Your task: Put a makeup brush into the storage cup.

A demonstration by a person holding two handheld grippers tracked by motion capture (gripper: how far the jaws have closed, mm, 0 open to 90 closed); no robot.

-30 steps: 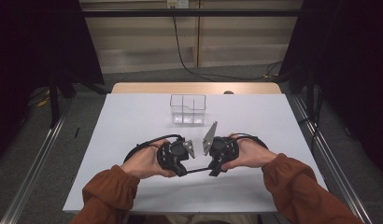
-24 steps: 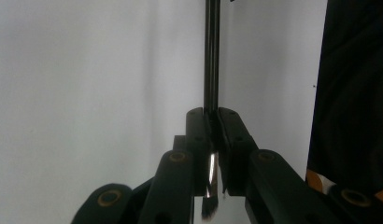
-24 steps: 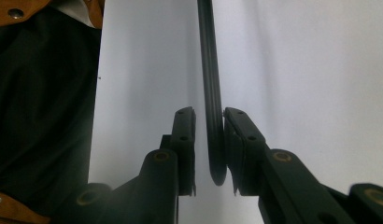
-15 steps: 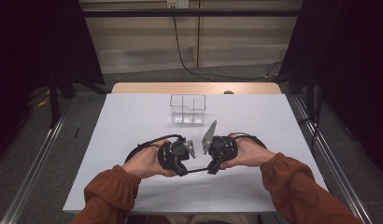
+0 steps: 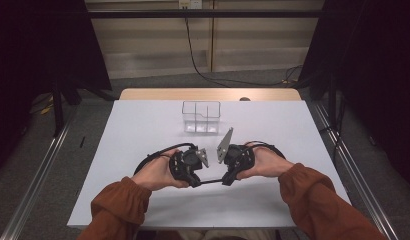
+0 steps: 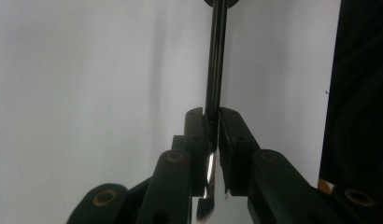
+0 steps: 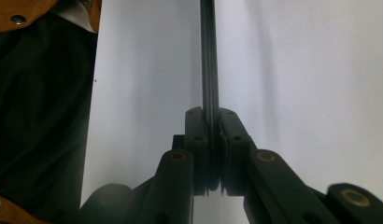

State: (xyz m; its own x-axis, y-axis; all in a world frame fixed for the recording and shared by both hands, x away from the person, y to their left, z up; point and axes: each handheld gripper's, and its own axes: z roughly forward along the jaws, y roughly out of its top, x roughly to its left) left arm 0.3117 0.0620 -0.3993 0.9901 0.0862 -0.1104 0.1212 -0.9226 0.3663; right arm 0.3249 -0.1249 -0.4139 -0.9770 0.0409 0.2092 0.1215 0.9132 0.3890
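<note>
Both tongs, left (image 5: 195, 181) and right (image 5: 226, 179), stay clamped on one thin black brush (image 5: 211, 181) spanning between them, drawn slightly nearer the person, clear organiser (image 5: 201, 117) beyond, untouched.

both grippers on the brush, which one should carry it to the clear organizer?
Left, probably. The left gripper and right gripper both clamp the brush; left holds the bristle end, so it could lower the handle first into the organizer.

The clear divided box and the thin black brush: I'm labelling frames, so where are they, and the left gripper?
clear divided box (image 5: 201, 118): high view, front wall.
thin black brush (image 6: 216, 56): left gripper view, handle.
left gripper (image 6: 214, 128): left gripper view, between fingertips.
</note>
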